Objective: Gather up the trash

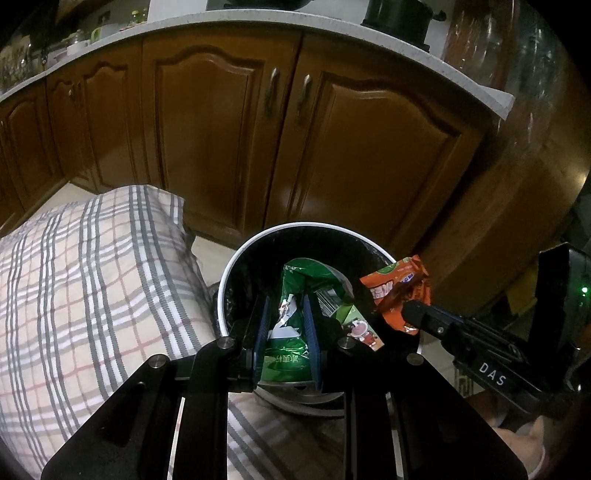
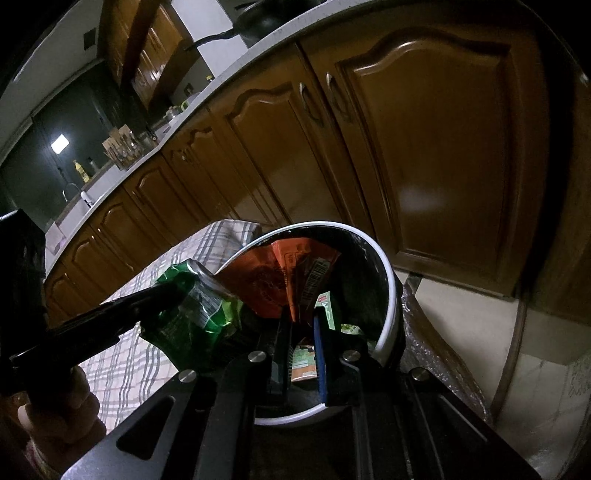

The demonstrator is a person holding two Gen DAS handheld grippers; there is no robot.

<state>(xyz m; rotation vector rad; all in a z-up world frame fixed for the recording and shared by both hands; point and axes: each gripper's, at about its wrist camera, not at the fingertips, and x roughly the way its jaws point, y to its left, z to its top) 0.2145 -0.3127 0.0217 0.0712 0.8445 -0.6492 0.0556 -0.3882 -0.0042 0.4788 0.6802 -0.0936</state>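
Note:
A white-rimmed bin (image 1: pixel 236 258) with a black liner stands on the floor in front of the cabinets. My left gripper (image 1: pixel 286 308) is shut on a crumpled green wrapper (image 1: pixel 295 280), held over the bin's mouth. From the right, my right gripper (image 1: pixel 408 308) is shut on an orange wrapper (image 1: pixel 397 291) at the bin's right rim. In the right wrist view the right gripper (image 2: pixel 301 319) pinches the orange wrapper (image 2: pixel 266 280) above the bin (image 2: pixel 389 280). The left gripper (image 2: pixel 171 295) comes in from the left with the green wrapper (image 2: pixel 195 306). Printed packaging (image 2: pixel 325 306) lies inside the bin.
A checked cloth (image 1: pixel 92 280) covers a raised surface just left of the bin. Brown cabinet doors (image 1: pixel 229 140) under a pale countertop (image 1: pixel 332 29) close off the far side. A person's hand (image 2: pixel 62 417) grips the left tool. Tiled floor (image 2: pixel 458 314) shows right of the bin.

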